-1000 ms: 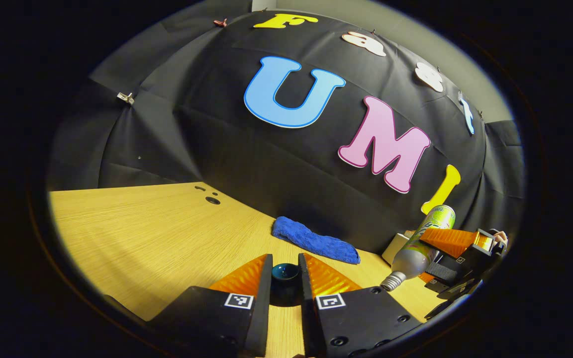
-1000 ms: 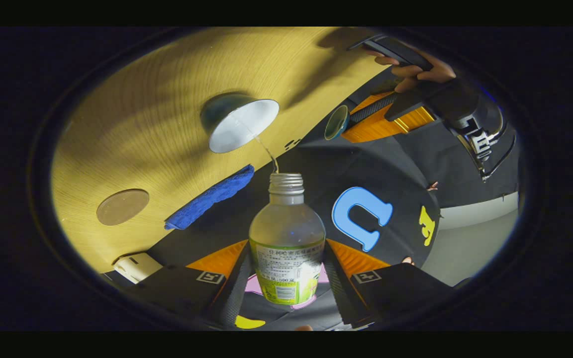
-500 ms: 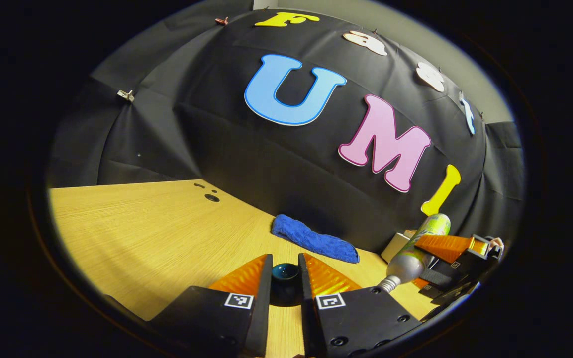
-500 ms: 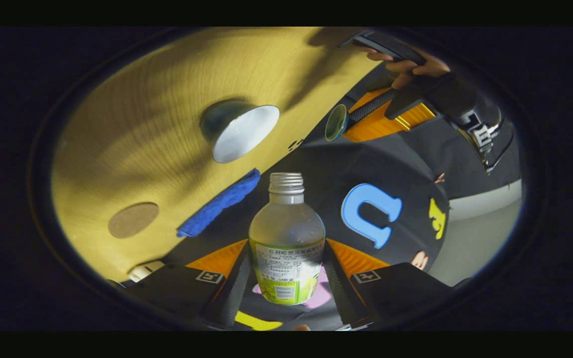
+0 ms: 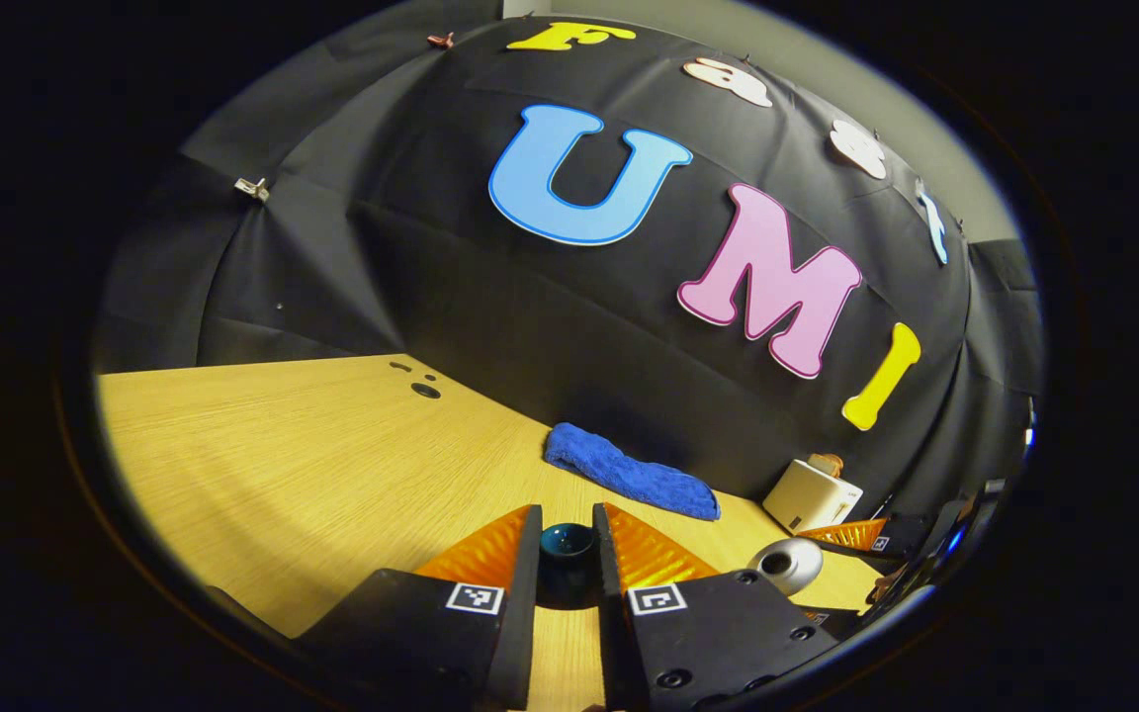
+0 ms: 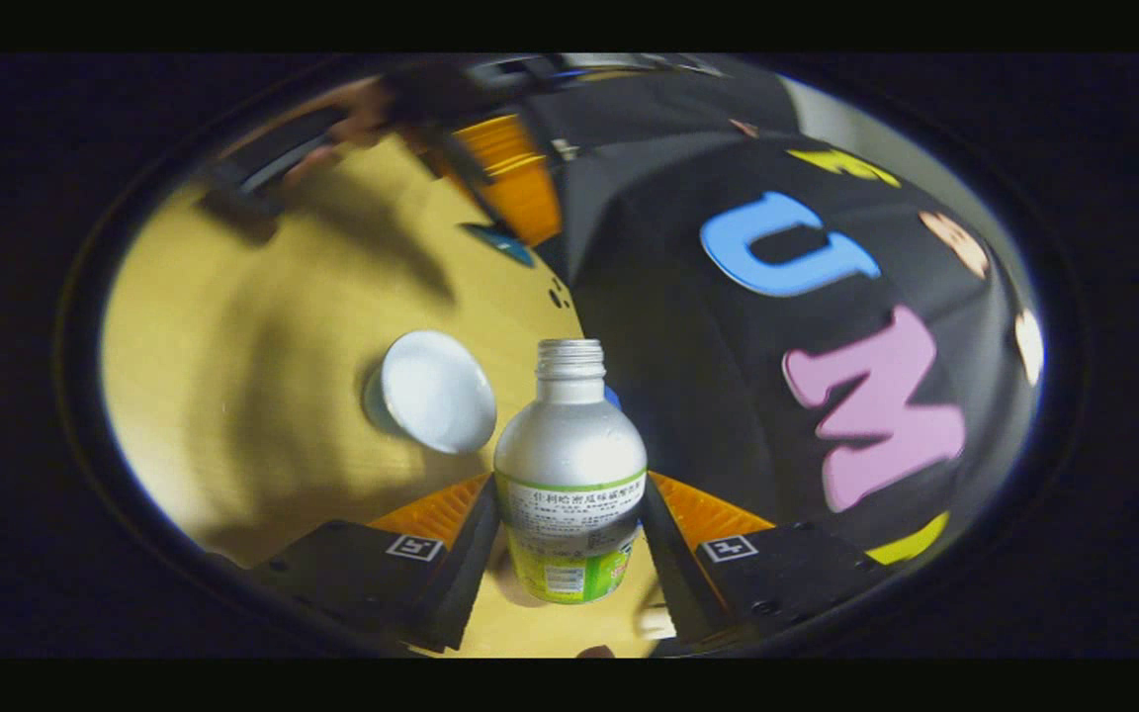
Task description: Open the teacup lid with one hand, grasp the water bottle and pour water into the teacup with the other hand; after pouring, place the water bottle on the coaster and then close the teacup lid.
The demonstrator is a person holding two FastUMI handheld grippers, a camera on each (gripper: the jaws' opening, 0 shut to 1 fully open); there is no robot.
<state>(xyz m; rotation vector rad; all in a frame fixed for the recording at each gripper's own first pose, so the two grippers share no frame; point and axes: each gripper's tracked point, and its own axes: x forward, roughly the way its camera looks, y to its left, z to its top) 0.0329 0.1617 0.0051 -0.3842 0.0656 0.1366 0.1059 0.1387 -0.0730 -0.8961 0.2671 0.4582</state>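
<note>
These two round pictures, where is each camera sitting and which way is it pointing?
Left gripper view: rides on the left gripper, looking low across the wooden table toward the booth wall; its fingers pinch the teacup lid.
Right gripper view: rides on the right gripper, looking along the water bottle it clamps, with the open teacup just beyond; a hand shows far off.
Shared: both views show the table, the lid and the bottle.

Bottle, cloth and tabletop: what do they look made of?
Bottle: seemingly metal, with a matte silvery shoulder, threaded neck and printed label band. Cloth: soft blue terry or microfibre, judging by its fuzzy, folded surface. Tabletop: light wood or wood-look laminate, showing fine straight grain.
</note>
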